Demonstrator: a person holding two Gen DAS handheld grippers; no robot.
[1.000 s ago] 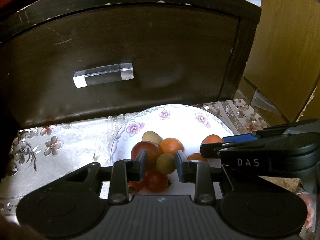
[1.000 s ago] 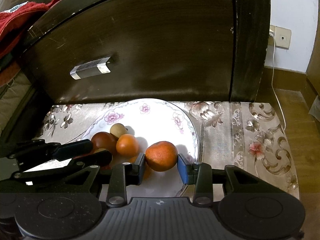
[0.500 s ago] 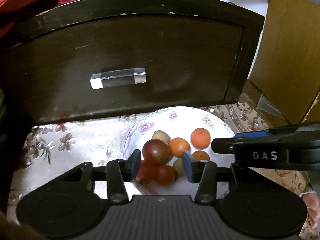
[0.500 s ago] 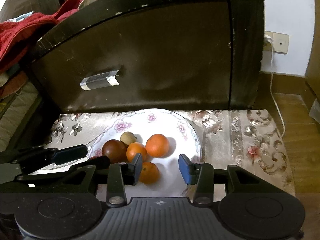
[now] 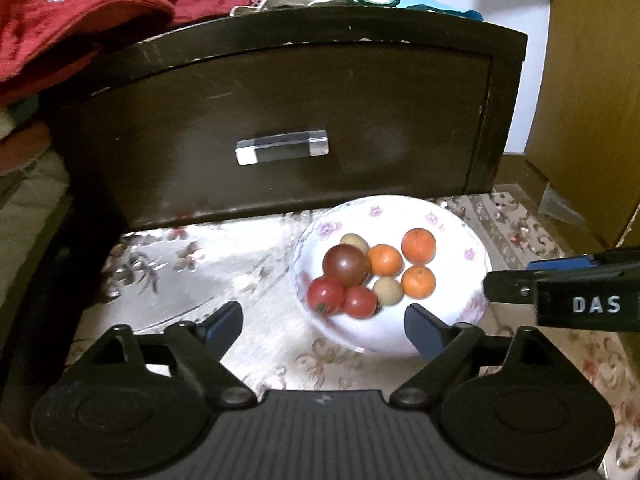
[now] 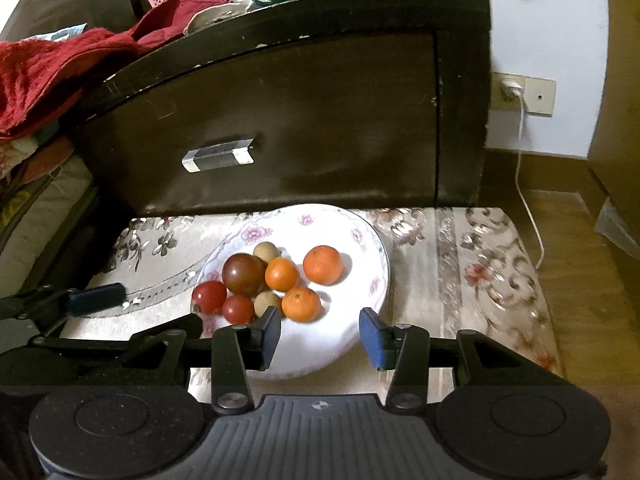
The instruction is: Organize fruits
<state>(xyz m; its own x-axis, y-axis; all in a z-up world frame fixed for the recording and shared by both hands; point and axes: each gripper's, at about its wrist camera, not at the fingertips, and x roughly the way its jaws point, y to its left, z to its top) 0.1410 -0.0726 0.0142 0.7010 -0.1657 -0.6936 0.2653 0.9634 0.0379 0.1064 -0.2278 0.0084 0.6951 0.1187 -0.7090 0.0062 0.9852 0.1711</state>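
On the left, the left gripper (image 5: pixel 322 326) points down at a slant over the floral tablecloth (image 5: pixel 192 272), just short of the near-left rim of the plate. Its jaws have just been opening and now stand wide apart, with nothing between them but cloth and the plate's edge. In the right wrist view, one of its blue-padded fingers (image 6: pixel 96 299) reaches in from the left margin, level with the tomatoes.

The flowered white plate (image 6: pixel 372 248) sits on the cloth in front of a dark wooden drawer front (image 6: pixel 320 120) with a clear bar handle (image 6: pixel 218 155). All the fruit lies on the plate in one loose cluster: two small red tomatoes (image 6: pixel 210 295) at the near left, a large dark red-brown tomato (image 6: pixel 244 273) behind them, a tan round fruit (image 6: pixel 266 251) at the back and another (image 6: pixel 267 301) near the front, then three oranges (image 6: pixel 323 265) spreading to the right.

The right gripper (image 6: pixel 320 334) is tilted down in the same way, hovering over the plate's near edge. Its jaws have just been opening a little and stand moderately apart, gripping nothing; the nearest orange (image 6: pixel 301 304) lies just beyond the fingertips, untouched. From the left wrist view its body marked DAS (image 5: pixel 596 305) juts in from the right beside the plate.
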